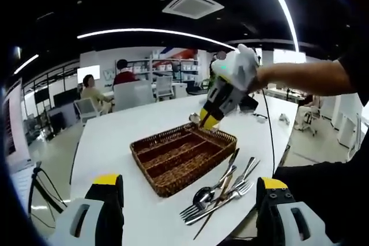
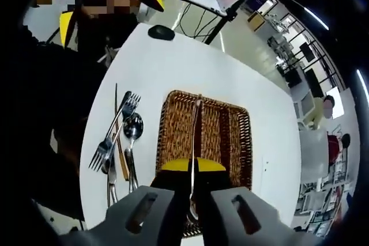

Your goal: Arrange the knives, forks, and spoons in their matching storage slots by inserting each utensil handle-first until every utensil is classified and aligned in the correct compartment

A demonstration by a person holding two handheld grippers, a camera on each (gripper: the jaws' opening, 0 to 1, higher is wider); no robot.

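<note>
The right gripper is closed on a utensil above the basket; the left gripper is wide open, holding nothing; the cutlery pile lies beside the basket near the table edge, open surface beyond.

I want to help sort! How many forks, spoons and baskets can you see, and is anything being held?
Forks: 2
Spoon on the table: 1
Basket: 1
Thin utensil held by the right gripper, kind unclear: 1
Knives: too overlapped to count
Total counted: 5
</note>
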